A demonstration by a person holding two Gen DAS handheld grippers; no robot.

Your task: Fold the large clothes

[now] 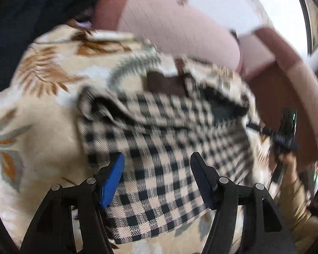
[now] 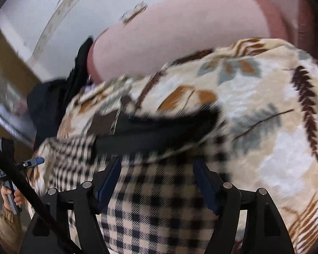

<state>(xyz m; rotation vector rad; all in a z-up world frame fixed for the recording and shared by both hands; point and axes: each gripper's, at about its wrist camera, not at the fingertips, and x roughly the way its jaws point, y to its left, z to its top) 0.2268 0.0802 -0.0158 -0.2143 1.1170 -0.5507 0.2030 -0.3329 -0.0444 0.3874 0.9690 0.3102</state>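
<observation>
A beige-and-black checked garment (image 1: 159, 137) lies crumpled on a floral blanket (image 1: 42, 105), its dark lining (image 1: 222, 108) showing at the far edge. My left gripper (image 1: 156, 156) hovers over its near part, open, the blue pads apart and not pressing the cloth. In the right wrist view the same checked garment (image 2: 159, 207) fills the space under my right gripper (image 2: 156, 161), which is also open with nothing pinched. A black fold of the garment (image 2: 159, 127) lies just beyond its fingertips. Both views are blurred.
A pink cushion (image 1: 180, 25) with a brown edge runs behind the blanket, below a white wall. Dark clothes (image 1: 14, 21) are heaped at the far left. The person's hand (image 1: 290, 165) with the other gripper shows at the right edge. A black cable (image 2: 21, 186) crosses the lower left.
</observation>
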